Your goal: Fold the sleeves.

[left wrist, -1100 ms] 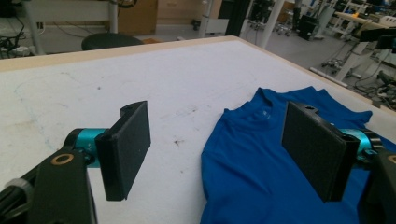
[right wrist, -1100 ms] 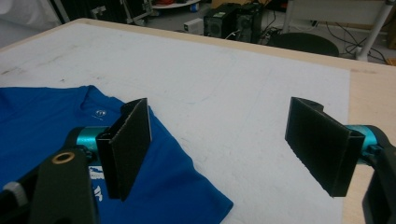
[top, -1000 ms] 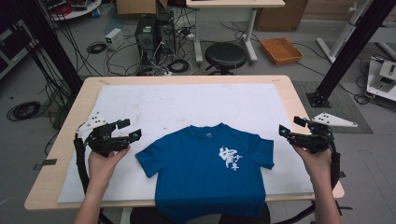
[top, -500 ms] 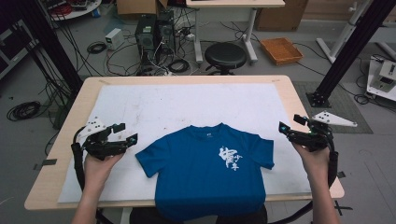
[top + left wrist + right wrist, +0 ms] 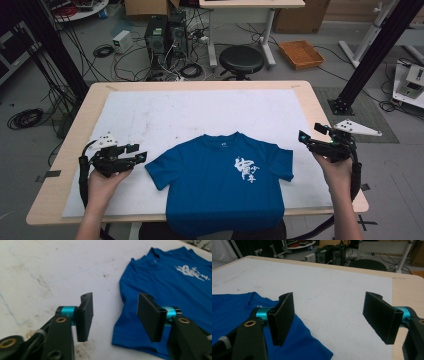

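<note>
Left gripper [image 5: 136,156] jaws closing, nothing between | right gripper [image 5: 311,136] wide (empty) | blue T-shirt [image 5: 225,182] near-centre on white sheet [image 5: 165,112], wooden table [image 5: 320,105] | chest print white, unreadable | cabled floor, stool [image 5: 241,59] beyond.

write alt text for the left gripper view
A blue t-shirt with a white print lies flat on a stained white mat. The left gripper hangs over the edge of its near sleeve, its black jaws apart with nothing gripped; they have just been closing.
</note>
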Motion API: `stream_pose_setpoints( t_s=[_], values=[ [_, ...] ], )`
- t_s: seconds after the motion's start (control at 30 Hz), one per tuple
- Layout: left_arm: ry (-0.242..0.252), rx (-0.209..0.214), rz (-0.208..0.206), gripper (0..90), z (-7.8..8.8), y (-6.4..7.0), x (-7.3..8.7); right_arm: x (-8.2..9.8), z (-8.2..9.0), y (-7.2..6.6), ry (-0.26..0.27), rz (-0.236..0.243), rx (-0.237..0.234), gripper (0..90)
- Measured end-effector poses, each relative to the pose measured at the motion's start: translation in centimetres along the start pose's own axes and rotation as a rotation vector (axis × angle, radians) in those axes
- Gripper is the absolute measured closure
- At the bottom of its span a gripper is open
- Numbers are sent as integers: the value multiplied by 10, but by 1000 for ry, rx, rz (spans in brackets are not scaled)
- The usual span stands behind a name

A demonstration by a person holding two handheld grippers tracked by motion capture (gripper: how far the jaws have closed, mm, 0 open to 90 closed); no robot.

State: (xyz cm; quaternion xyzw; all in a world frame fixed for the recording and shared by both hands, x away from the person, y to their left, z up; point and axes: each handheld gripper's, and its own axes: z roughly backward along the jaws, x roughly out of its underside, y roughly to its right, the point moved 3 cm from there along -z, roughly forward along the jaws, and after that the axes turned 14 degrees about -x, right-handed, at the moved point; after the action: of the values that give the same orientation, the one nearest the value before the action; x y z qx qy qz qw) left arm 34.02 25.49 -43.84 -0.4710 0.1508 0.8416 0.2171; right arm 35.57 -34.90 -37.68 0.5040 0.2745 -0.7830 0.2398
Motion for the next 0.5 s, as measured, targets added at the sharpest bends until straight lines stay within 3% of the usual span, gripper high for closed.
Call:
stream_pose_setpoints(
  t_s=[0.17, 0.5],
  values=[
    [-48, -11, -6, 506, -5, 0, 9, 0, 1, 0, -3, 0, 2, 255],
    [-165, -23, -8, 629, -14, 3, 18, 1, -2, -2, -11, 9, 0, 257]
  ],
)
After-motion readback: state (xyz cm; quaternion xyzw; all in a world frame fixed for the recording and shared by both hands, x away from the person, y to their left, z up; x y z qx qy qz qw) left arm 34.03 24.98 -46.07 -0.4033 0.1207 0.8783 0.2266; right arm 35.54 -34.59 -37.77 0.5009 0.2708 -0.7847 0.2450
